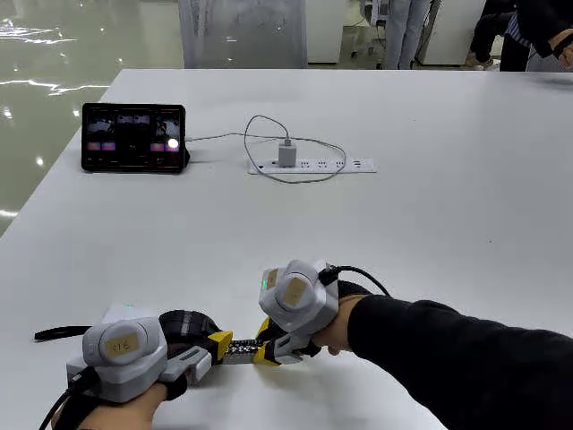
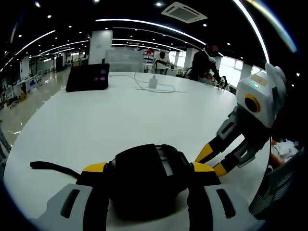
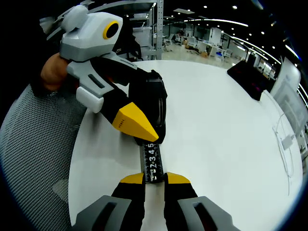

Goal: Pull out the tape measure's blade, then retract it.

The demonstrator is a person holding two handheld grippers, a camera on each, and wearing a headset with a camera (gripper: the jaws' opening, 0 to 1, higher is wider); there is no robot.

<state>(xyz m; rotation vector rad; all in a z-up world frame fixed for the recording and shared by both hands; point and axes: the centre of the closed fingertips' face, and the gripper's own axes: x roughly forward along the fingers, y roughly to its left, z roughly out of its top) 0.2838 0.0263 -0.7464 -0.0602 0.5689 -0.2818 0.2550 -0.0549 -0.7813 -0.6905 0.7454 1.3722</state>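
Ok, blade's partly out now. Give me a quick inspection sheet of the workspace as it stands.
Surface: white table, no marks seen.
Job's things: black tape measure; a short stretch of blade is out, numbers showing.
Clutter: lit tablet propped at the far left; black strap lying on the table.
Grippers: left gripper shut on the tape measure; right gripper shut on the blade.
Cables: power strip with a white charger; its cable runs to the tablet.
Surroundings: glossy floor; people standing beyond the far edge.
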